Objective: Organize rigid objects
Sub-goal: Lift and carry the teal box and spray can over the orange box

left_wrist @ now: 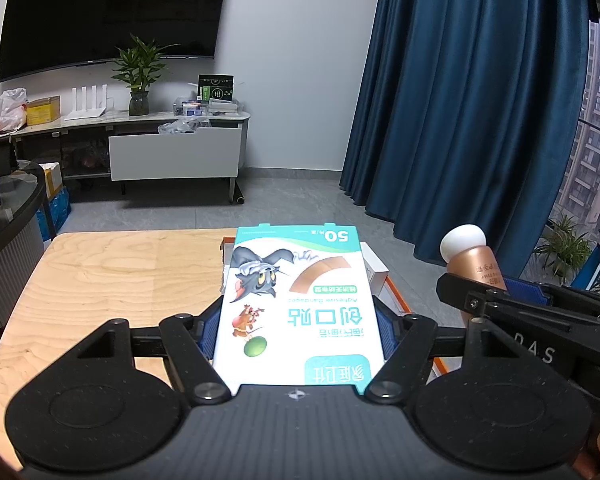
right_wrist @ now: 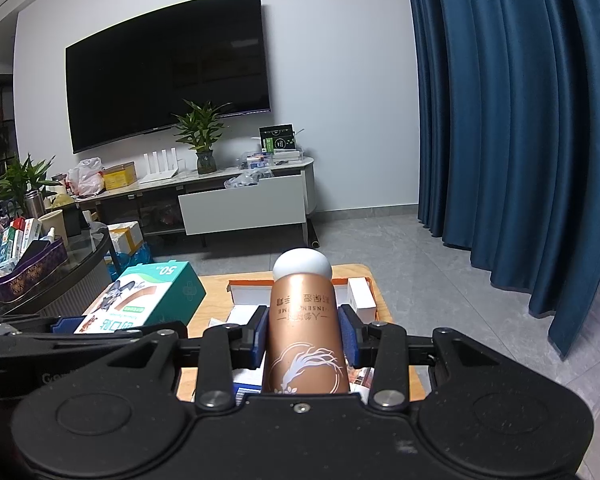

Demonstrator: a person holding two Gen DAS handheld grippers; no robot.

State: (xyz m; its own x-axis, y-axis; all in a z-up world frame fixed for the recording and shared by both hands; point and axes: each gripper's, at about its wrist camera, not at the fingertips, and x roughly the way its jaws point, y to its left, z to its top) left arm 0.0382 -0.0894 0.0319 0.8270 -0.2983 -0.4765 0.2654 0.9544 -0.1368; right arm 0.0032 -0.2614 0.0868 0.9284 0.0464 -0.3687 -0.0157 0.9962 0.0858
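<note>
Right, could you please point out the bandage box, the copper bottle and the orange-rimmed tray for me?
bandage box (left_wrist: 296, 304): left wrist view, middle of its printed top face.
copper bottle (right_wrist: 304, 332): right wrist view, middle of its body.
orange-rimmed tray (right_wrist: 252, 281): right wrist view, its far orange rim.

A teal-and-white bandage box (left_wrist: 296, 312) with cartoon art fills the lower centre of the left view, printed face up. A copper bottle (right_wrist: 304, 332) with a white round cap stands centre in the right view, tilted away.

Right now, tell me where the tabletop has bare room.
Bare wood lies left of the bandage box, out to the wooden table's left and far edges. It is crowded on the right: the orange-rimmed tray holds white boxes.
</note>
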